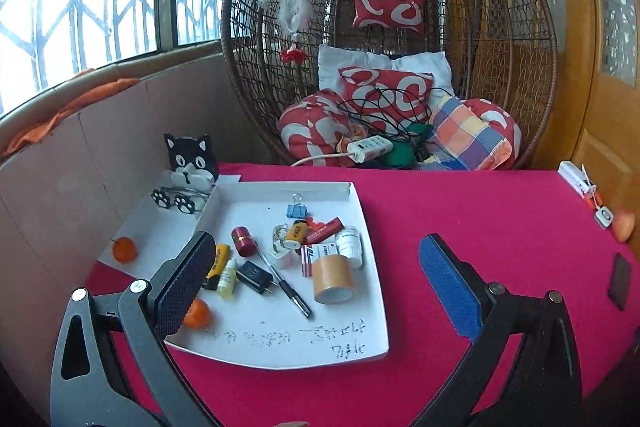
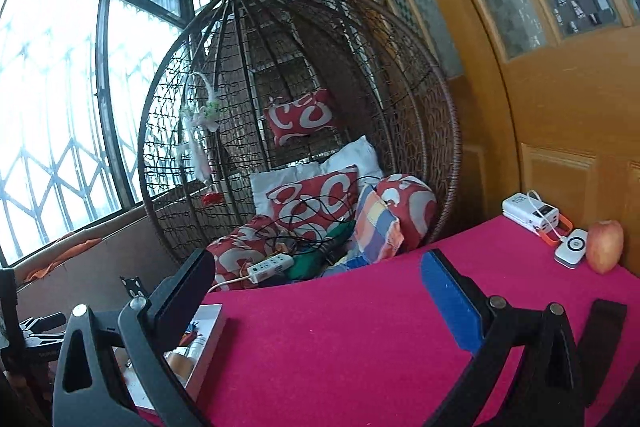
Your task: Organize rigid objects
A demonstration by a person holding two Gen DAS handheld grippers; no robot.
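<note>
A white cardboard tray [image 1: 360, 311] lies on the red tablecloth and holds several small items: a roll of tan tape [image 1: 333, 279], a black pen [image 1: 285, 283], a black charger plug [image 1: 254, 277], a dark red cylinder [image 1: 245, 241], a white pill bottle [image 1: 349, 245], a blue binder clip [image 1: 297, 209] and a small orange [image 1: 197, 313]. My left gripper [image 1: 320, 275] hovers open above the tray's near half, holding nothing. My right gripper [image 2: 320, 291] is open over bare red cloth, with the tray's edge [image 2: 208, 343] at its left.
A cat-shaped holder [image 1: 189, 163] and another orange [image 1: 124, 249] sit left of the tray. A power bank [image 2: 530, 213], a small white device [image 2: 571, 247], an apple [image 2: 605, 246] and a dark flat object [image 2: 604, 335] lie along the table's right side. A wicker hanging chair [image 2: 304, 155] stands behind.
</note>
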